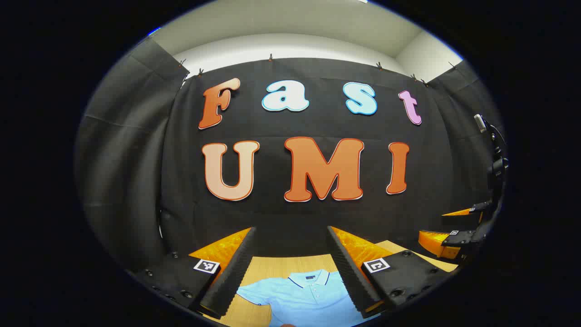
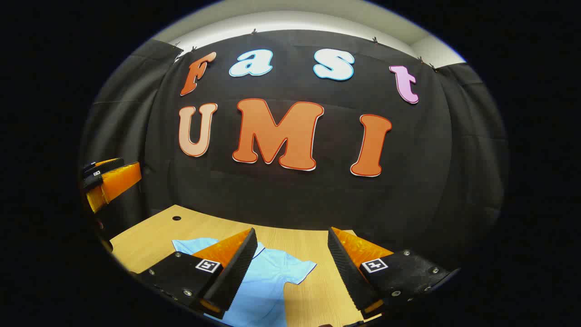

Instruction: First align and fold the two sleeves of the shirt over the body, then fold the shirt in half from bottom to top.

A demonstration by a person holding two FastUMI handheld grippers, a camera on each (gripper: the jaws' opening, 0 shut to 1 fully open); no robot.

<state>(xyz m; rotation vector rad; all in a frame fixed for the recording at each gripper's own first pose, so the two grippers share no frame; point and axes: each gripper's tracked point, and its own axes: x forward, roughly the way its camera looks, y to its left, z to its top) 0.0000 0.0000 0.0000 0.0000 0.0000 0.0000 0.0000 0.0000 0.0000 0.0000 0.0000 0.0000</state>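
The shirt [image 1: 304, 295] is soft, matt cloth, smooth across the chest, with a ribbed-looking collar and small glossy buttons. The table [image 2: 190, 227] under it is pale wood with a fine straight grain and a dull sheen. Each finger [image 1: 231, 272] of the left gripper [image 1: 290, 268] carries a ridged, matt pad like rubber or foam, backed by a glossy, see-through plastic piece; the right gripper [image 2: 290, 268] looks alike. The far wall [image 2: 290, 190] is matt, creased cloth.

You see wooden desk [image 2: 150, 240], small round hole [image 2: 176, 218] near far corner; light blue shirt [image 1: 302, 297] lies flat on it, collar toward wall.
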